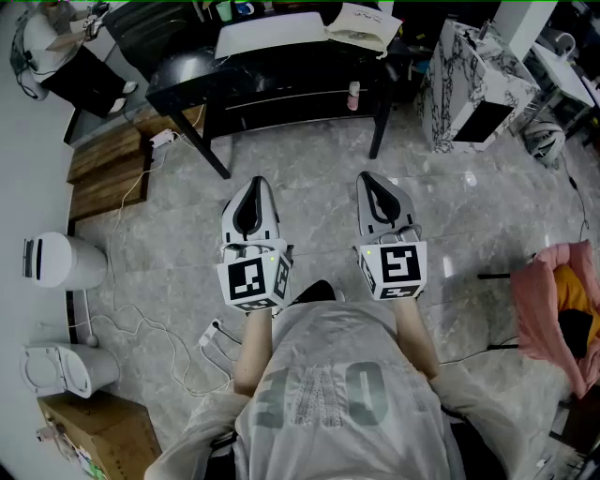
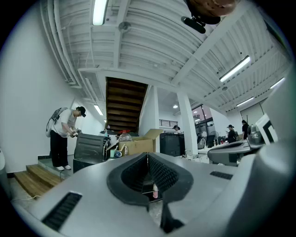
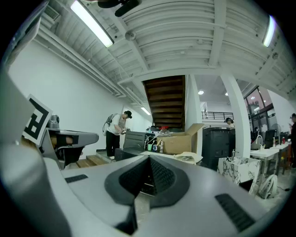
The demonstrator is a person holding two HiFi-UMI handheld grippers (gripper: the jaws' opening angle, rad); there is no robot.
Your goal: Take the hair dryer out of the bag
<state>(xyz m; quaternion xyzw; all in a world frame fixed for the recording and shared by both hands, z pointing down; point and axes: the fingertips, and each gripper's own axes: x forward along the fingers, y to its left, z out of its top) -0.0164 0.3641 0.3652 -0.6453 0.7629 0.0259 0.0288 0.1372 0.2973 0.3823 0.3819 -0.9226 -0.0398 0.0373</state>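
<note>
Grey T-shirt of the person fills the near edge, with both forearms reaching out over the grey marbled floor tiles.

Far left by the wall is a white cylindrical bin. Nearer are a second white unit and a brown cardboard box, and the wooden steps sit farther back. A thin white cable loops over the floor to a white power strip just left of the person.

Next comes the left gripper, held level, jaws pressed together on nothing. Beside it but not touching is the right gripper, also level, jaws pressed together and empty.

Open floor ahead of both tips runs up to the black table, whose front legs bracket that strip. At the table's far right top lies a cream fabric bag, well apart from both grippers. The hair dryer is not visible, so I can't tell whether it is inside.

Right of the table stands a white marble-patterned cabinet. At the near right edge is pink fabric with something yellow in it, and bare floor lies between it and the right gripper.
</note>
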